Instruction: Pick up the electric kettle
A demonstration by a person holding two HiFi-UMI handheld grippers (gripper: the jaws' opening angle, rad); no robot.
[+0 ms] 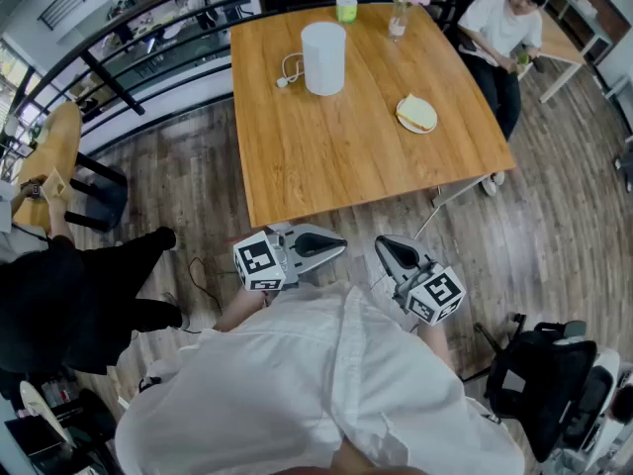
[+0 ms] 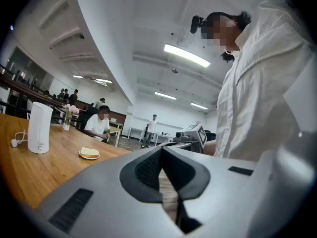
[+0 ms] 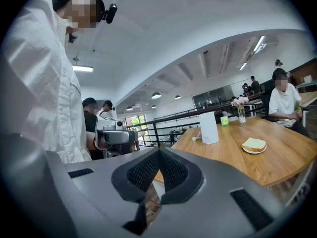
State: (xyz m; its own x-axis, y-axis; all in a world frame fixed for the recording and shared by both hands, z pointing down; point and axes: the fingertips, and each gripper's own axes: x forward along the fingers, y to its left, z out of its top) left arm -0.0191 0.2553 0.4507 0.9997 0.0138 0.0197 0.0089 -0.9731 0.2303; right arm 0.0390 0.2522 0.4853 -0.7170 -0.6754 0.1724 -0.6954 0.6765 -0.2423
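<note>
Holding both grippers, left and right, closed and empty, bottom centre; tall white cylindrical electric kettle upper centre, untouched. Next I reach, open.

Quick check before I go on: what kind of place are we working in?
Probably a shared office lounge or café on a mezzanine: a square wooden table with a white cylindrical electric kettle and bread on a plate, beside a black metal railing.
</note>
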